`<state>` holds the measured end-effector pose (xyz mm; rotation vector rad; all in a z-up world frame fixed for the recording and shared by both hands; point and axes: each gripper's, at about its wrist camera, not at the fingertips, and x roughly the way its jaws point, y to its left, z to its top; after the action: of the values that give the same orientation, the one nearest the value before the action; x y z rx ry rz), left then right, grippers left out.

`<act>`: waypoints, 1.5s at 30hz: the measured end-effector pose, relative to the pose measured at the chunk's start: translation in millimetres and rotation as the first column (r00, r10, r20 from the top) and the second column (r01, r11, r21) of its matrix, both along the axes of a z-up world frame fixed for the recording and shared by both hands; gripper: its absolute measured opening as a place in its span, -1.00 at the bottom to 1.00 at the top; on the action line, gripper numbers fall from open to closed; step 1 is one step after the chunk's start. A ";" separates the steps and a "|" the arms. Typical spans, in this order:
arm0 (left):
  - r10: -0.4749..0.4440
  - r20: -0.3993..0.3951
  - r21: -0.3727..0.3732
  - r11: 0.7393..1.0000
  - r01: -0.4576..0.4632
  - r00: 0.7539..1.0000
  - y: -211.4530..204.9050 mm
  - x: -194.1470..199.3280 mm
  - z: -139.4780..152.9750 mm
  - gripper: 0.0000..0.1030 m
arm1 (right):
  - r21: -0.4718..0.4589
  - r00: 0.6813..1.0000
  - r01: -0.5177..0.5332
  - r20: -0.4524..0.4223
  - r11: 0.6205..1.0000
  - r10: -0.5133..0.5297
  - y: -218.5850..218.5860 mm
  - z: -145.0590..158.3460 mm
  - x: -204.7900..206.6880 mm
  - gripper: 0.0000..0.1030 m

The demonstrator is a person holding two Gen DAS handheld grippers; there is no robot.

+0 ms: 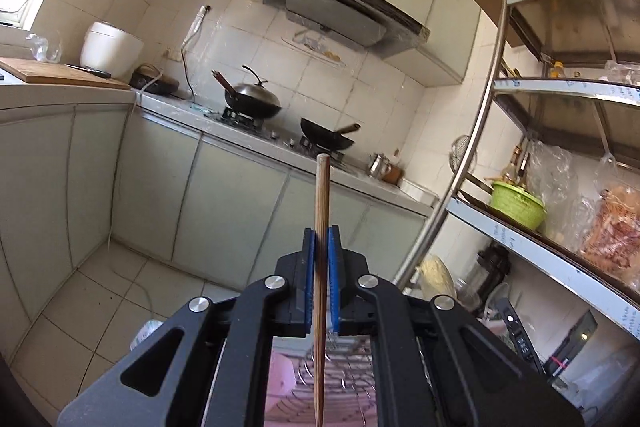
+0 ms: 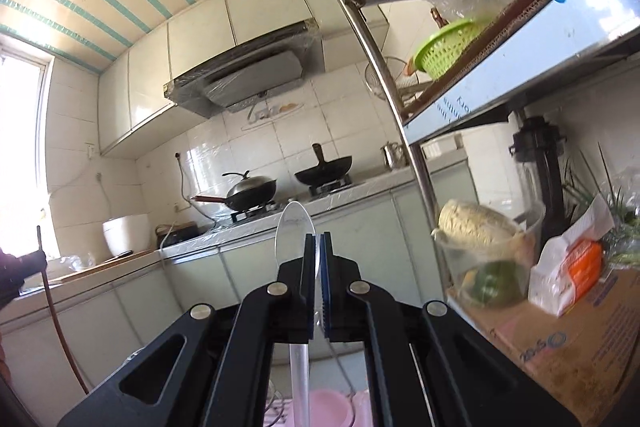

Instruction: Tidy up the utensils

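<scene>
My left gripper is shut on a brown wooden chopstick that stands upright between the blue pads, its blunt end up and its lower part running down past a wire rack. My right gripper is shut on a clear plastic spoon, bowl up and handle hanging down. The left gripper with the chopstick also shows at the far left edge of the right wrist view. Both grippers are held up in the air, facing the stove counter.
A counter with two black woks and a white rice cooker runs ahead. A steel shelf rack with a green basket stands close on the right. Pink items lie below the right gripper.
</scene>
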<state>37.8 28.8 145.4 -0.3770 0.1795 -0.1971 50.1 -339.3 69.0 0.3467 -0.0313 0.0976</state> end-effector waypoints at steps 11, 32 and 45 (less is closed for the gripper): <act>0.127 0.066 0.070 0.989 -0.131 0.990 -5.0 38.7 -14.9 -0.89 | -0.080 0.999 -0.004 -0.039 0.997 0.001 17.1 -16.9 35.1 -0.96; 0.057 -0.301 0.118 0.993 -0.022 0.952 -15.1 88.8 -105.7 -0.88 | -0.041 0.904 -0.146 -0.411 0.988 0.116 11.3 -67.8 66.2 -0.93; 0.060 -0.398 0.081 0.996 -0.030 0.915 -6.7 84.8 -111.6 -0.60 | 0.035 0.878 -0.179 -0.445 0.983 0.176 -6.9 -67.1 50.8 -0.36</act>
<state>122.7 22.2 33.8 -0.3448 0.5821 -0.0645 101.0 -346.2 2.0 0.3582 0.4599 0.1987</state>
